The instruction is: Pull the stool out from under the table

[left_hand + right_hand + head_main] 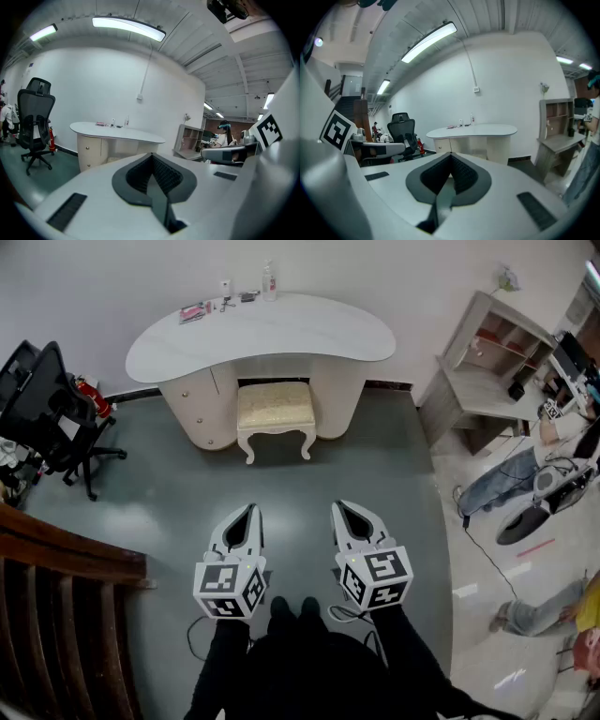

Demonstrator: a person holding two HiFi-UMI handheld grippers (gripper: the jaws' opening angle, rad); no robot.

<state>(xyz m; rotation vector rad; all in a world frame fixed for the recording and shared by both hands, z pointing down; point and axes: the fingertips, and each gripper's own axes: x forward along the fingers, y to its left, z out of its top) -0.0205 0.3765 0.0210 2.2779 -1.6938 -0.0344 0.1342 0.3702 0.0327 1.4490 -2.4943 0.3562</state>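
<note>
Not yet started, with the stool tucked partway under the far table, well apart from the near left gripper and right gripper, both empty with jaws pressed together, leaving approach, grasp and pull.

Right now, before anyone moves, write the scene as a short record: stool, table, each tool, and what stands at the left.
stool: cream, cushioned, partly tucked under the table's middle recess
table: white curved top, a bottle near its back edge
left tool: shut, empty, well short of the stool
right tool: shut, empty, beside the left tool
left side: black office chair
</note>
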